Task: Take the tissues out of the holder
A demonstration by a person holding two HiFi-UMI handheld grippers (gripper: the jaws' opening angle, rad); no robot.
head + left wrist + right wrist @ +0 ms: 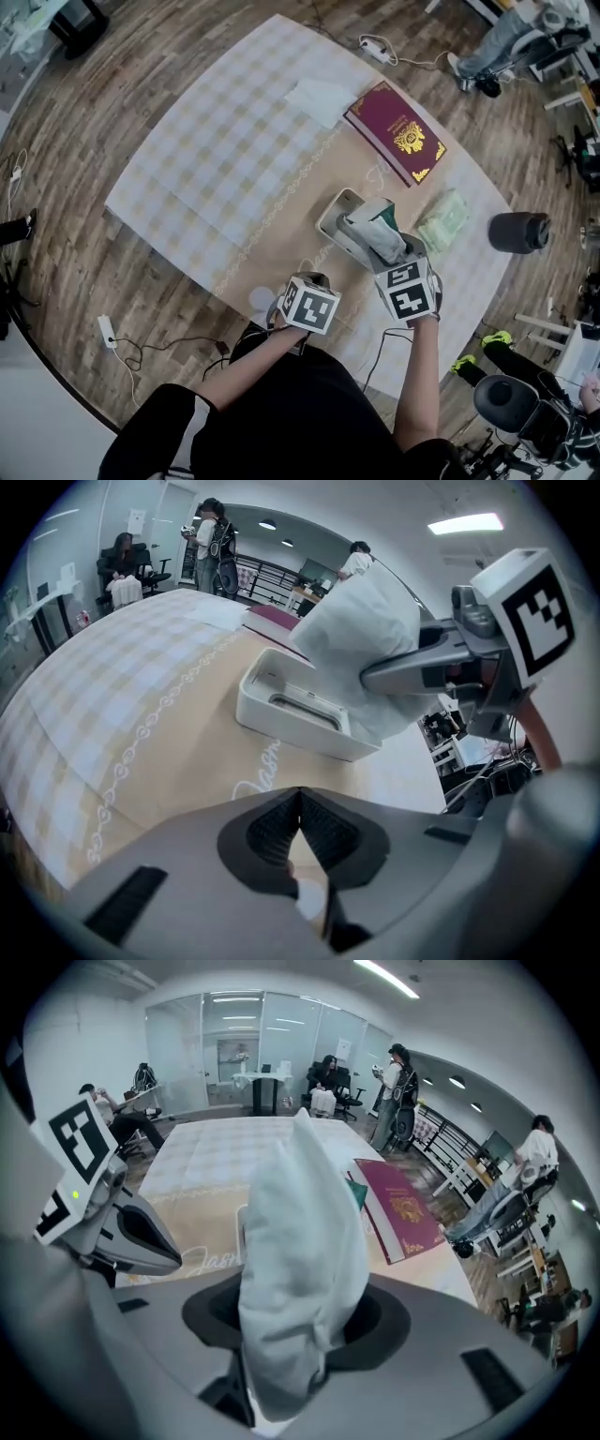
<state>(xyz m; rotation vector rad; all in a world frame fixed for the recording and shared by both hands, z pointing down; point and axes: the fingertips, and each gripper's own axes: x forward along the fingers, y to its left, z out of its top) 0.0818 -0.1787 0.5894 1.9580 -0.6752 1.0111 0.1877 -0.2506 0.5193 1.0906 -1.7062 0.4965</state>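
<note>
The right hand-held gripper [298, 1330] is clamped on the tissues [300, 1232], pinching the soft white pack near 1 end so most of it sticks out past the jaws. The pack hangs over the far end of the holder [281, 726], and I can't tell if its bottom edge has cleared the rim.

The left hand-held gripper [298, 822] has its jaws pressed together on nothing and sits just short of the holder, not touching it.

What worries me is that nothing pins the holder to the table [216, 141]. If the pack snags on the rim, the holder probably lifts or skids along with it. The pack is also squishy, so a quick pull could let it slide out of the pinch and drop onto the green pack [442, 220] or the maroon book [396, 133].
</note>
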